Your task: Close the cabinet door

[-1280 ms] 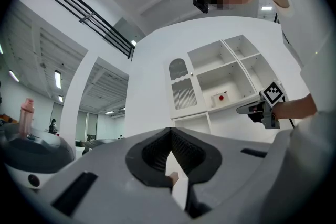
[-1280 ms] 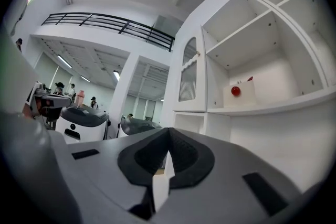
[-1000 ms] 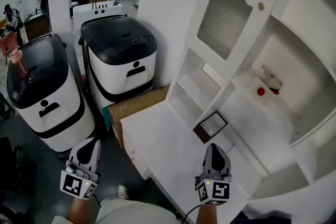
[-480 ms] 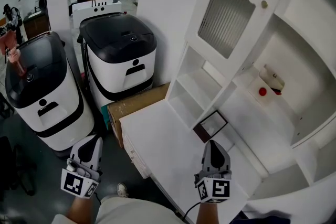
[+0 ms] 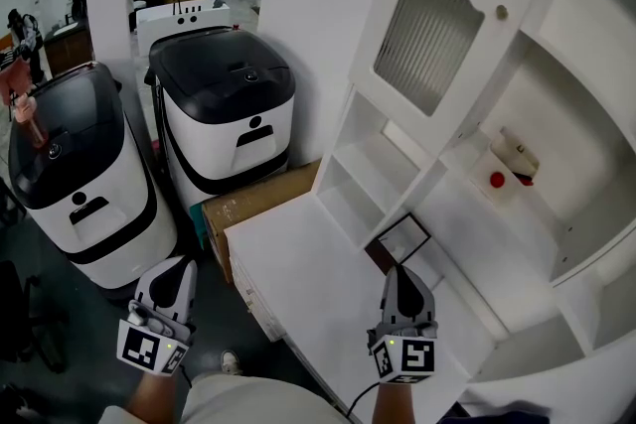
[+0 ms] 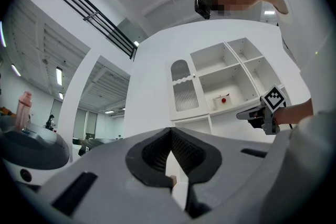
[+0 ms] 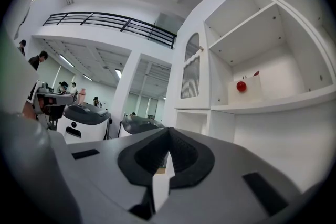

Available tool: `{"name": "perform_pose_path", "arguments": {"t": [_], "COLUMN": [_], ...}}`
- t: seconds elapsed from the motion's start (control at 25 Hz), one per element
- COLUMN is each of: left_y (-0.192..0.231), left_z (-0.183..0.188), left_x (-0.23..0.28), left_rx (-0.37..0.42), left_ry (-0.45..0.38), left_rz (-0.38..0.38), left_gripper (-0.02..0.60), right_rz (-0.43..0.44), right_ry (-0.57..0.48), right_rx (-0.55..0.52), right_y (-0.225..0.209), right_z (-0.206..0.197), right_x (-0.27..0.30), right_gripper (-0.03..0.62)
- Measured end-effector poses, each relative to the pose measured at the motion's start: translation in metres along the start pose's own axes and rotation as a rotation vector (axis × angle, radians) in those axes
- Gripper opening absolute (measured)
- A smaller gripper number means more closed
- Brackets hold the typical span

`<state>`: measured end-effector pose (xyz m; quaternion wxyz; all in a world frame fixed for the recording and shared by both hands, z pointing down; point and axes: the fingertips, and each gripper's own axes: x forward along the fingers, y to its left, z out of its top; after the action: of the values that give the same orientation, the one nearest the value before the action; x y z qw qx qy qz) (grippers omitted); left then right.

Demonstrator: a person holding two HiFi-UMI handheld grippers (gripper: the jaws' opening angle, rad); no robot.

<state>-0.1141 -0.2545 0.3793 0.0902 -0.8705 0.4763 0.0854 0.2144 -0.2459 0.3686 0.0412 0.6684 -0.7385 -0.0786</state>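
The white cabinet door [image 5: 437,25] with ribbed glass and a small knob [image 5: 502,12] stands swung open, out from the shelf unit at upper right. It also shows in the left gripper view [image 6: 184,93] and, edge-on, in the right gripper view [image 7: 191,78]. My left gripper [image 5: 171,281] hangs low at the left, over the floor, shut and empty [image 6: 170,136]. My right gripper [image 5: 399,281] is over the white counter [image 5: 298,273], well below the door, shut with nothing in it [image 7: 168,136]. Neither gripper touches the door.
Two black-topped white machines [image 5: 229,104] [image 5: 79,174] stand at the left, with a cardboard box [image 5: 253,199] against the counter. A dark-framed square [image 5: 399,238] lies on the counter ahead of my right gripper. A white box with a red ball [image 5: 495,179] sits on the open shelf.
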Motion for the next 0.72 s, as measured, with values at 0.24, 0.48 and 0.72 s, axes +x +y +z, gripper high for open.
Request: {"name": "perform_pose_path", "arguments": {"t": [0.24, 0.48, 0.72], "left_y": [-0.001, 0.006, 0.001], "left_z": [-0.003, -0.014, -0.013], "left_x": [0.005, 0.024, 0.023], "left_rx": [-0.006, -0.009, -0.013], "left_ry": [0.000, 0.005, 0.004], "left_rz": [-0.007, -0.009, -0.016], "left_gripper": [0.006, 0.006, 0.006], "right_rz": [0.016, 0.018, 0.017], "right_ry": [0.020, 0.033, 0.026], "right_rx": [-0.030, -0.030, -0.035], "right_y": [0.003, -0.001, -0.001], "right_z": [-0.004, -0.014, -0.009], "right_x": [0.003, 0.022, 0.017], "right_gripper": [-0.003, -0.003, -0.003]}}
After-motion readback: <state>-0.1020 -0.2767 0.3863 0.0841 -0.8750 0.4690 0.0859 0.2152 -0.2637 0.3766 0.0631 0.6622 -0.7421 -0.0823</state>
